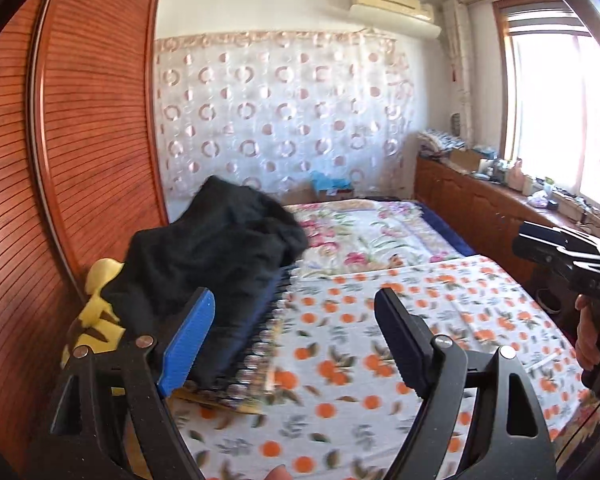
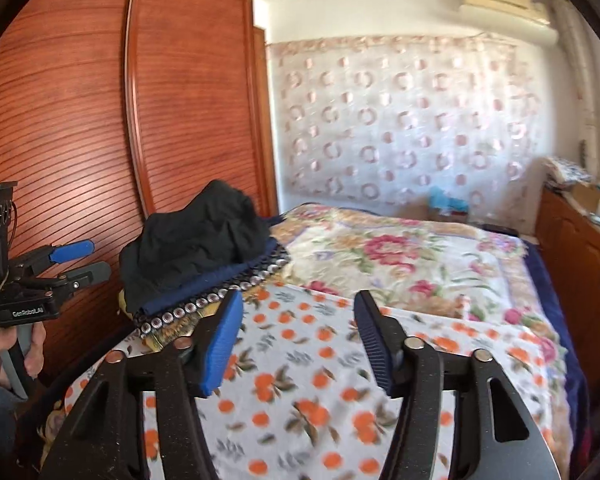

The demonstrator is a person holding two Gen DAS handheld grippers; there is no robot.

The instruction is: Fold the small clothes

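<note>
A crumpled black garment (image 1: 216, 240) lies on top of a pile of clothes (image 1: 236, 344) at the left side of the bed; the pile holds a dark blue piece, a studded piece and a yellow piece (image 1: 100, 316). The same black garment (image 2: 200, 236) and pile (image 2: 204, 296) show in the right wrist view. My left gripper (image 1: 296, 340) is open and empty, its blue finger beside the pile. My right gripper (image 2: 296, 344) is open and empty above the orange-print sheet (image 2: 320, 392), right of the pile. The left gripper also shows at the left edge of the right wrist view (image 2: 82, 260).
The bed carries an orange-print sheet (image 1: 420, 320) in front and a floral quilt (image 1: 364, 232) behind. A wooden wardrobe (image 1: 80, 140) stands close on the left. A low wooden cabinet (image 1: 480, 208) with clutter runs along the right under the window. A patterned curtain (image 1: 284, 112) hangs behind.
</note>
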